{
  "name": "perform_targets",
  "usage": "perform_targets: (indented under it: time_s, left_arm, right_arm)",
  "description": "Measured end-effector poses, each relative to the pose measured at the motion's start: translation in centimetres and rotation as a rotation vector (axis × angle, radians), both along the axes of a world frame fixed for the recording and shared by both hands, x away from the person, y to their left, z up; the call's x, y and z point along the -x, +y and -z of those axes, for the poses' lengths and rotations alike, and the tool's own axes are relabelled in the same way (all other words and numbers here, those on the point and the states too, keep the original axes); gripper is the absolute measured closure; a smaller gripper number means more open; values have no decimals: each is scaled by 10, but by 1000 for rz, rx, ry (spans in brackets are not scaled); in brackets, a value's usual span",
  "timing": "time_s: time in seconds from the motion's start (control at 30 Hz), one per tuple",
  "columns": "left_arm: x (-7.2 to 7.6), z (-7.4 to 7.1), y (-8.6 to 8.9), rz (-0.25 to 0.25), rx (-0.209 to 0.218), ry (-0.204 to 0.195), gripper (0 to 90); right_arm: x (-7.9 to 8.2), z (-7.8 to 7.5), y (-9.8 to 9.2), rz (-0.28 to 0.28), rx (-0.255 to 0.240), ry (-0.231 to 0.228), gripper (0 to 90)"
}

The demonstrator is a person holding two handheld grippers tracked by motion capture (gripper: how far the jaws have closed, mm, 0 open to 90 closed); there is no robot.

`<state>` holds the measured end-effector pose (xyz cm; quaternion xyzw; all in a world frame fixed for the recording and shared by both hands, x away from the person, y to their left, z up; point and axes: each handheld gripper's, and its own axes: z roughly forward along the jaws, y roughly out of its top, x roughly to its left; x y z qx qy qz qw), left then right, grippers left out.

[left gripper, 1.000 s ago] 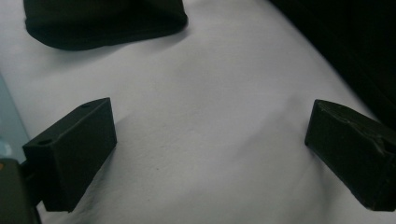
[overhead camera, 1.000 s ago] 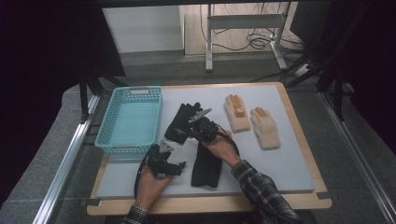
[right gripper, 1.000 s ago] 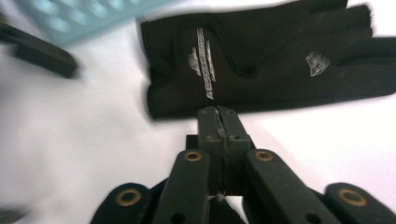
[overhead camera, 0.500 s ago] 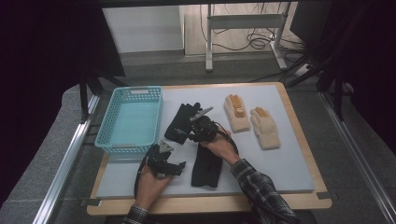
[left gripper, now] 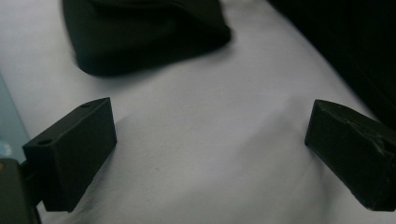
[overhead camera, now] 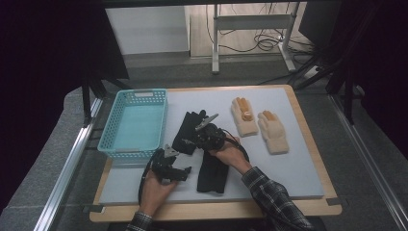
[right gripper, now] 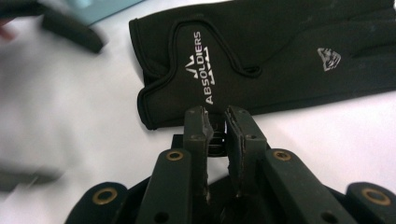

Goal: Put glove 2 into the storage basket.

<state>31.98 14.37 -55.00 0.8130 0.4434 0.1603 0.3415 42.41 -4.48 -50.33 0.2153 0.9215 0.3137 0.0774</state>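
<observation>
Here the right tool (right gripper: 215, 122), nearly closed on nothing, nears the black glove (right gripper: 261, 56); left tool (left gripper: 210, 154) gapes.

This looks like a lab recording station: a wooden board (overhead camera: 308, 144) topped with a grey mat (overhead camera: 298, 159) sits on a metal-framed bench (overhead camera: 67, 163), black curtains (overhead camera: 43, 57) hang on both sides, and cables (overhead camera: 269, 43) trail beneath a metal stand (overhead camera: 250, 24) behind.
</observation>
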Motion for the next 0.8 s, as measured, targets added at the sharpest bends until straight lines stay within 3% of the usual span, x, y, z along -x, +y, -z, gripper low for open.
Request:
perform_targets:
  time_s: [0.03,0.1,0.13,0.17,0.23,0.27,0.37,0.53,0.57,0.6,0.63,0.67,0.8]
  left_arm:
    - [0,0,0,0,0,0,25]
    - [0,0,0,-2,2,1,25]
    - [0,0,0,-2,2,1,25]
    - [0,0,0,-2,2,1,25]
    - [0,0,0,-2,1,2,25]
    - [0,0,0,-3,4,2,25]
    - [0,0,0,-4,5,1,26]
    - [0,0,0,-2,4,1,26]
    - [0,0,0,-2,4,1,26]
    - [0,0,0,-2,3,1,26]
    - [0,0,0,-2,3,1,26]
    - [0,0,0,-2,3,1,26]
    - [0,0,0,-2,3,1,27]
  right_arm:
    - [1,-2,-1,-1,1,2,746]
    - [-3,-5,-3,33,-33,0,624]
    - [-3,-5,-3,33,-33,0,624]
    - [-12,-5,-2,67,-53,-35,553]
    - [-16,-5,1,93,-52,-41,544]
    - [-28,-1,7,123,-71,-57,513]
    - [-41,8,19,136,-80,-64,460]
    - [-53,16,34,155,-41,-107,419]
    - [-57,21,40,155,-20,-94,477]
    - [-58,21,40,159,-33,-69,551]
    - [-61,22,39,163,-63,-13,604]
    - [-62,22,38,176,-74,7,643]
    - [-61,22,39,192,-63,-20,821]
